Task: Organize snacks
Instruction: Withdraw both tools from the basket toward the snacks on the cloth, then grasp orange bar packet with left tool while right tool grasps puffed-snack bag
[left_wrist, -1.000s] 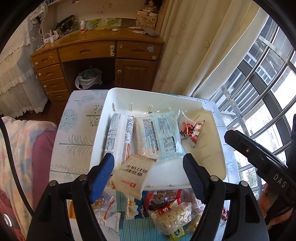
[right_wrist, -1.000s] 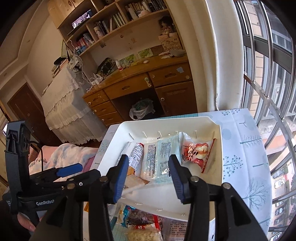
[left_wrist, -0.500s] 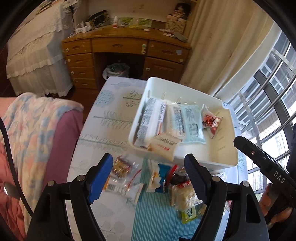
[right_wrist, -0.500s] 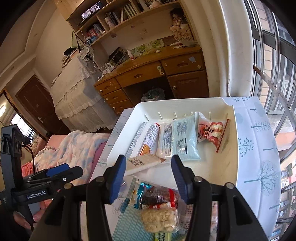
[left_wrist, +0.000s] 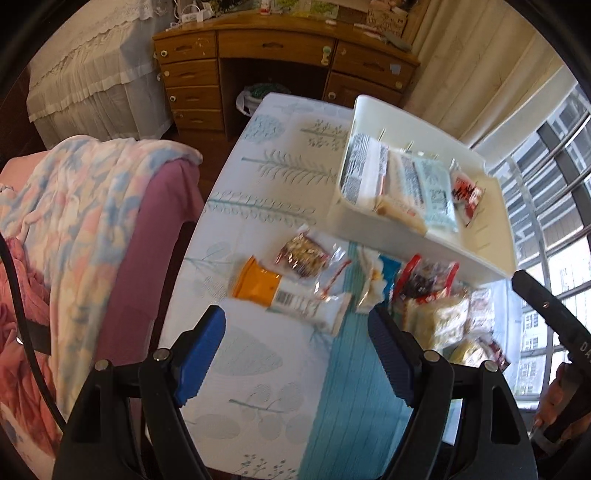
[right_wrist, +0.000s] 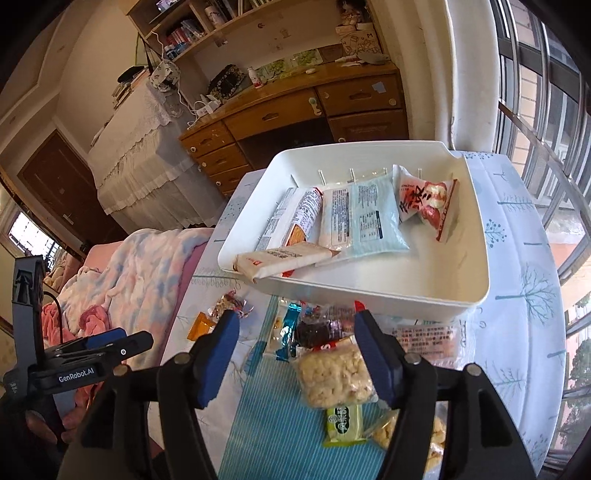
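Note:
A white tray (right_wrist: 476, 266) (left_wrist: 388, 236) on the table holds several snack packets: a long white one (right_wrist: 295, 218), a pale blue one (right_wrist: 365, 218), a red and white one (right_wrist: 424, 199), and a beige one (right_wrist: 284, 260) lying over its near rim. Loose snacks lie in front of the tray: an orange and white packet (left_wrist: 284, 291), a nut bag (left_wrist: 303, 254), a puffed-rice bag (right_wrist: 332, 373) and a green packet (right_wrist: 343, 421). My left gripper (left_wrist: 297, 350) is open and empty above the table, near the orange packet. My right gripper (right_wrist: 297, 354) is open and empty above the loose snacks.
The table has a tree-print cloth (left_wrist: 273, 173) and a teal striped mat (right_wrist: 280, 424). A chair with a blanket (left_wrist: 85, 206) stands at the left. A wooden desk (left_wrist: 280, 55) is behind. Windows (right_wrist: 535, 92) line the right side.
Both grippers have pulled back from the tray towards the loose snacks. The left one swung left and lower. The beige packet stays on the tray's near rim.

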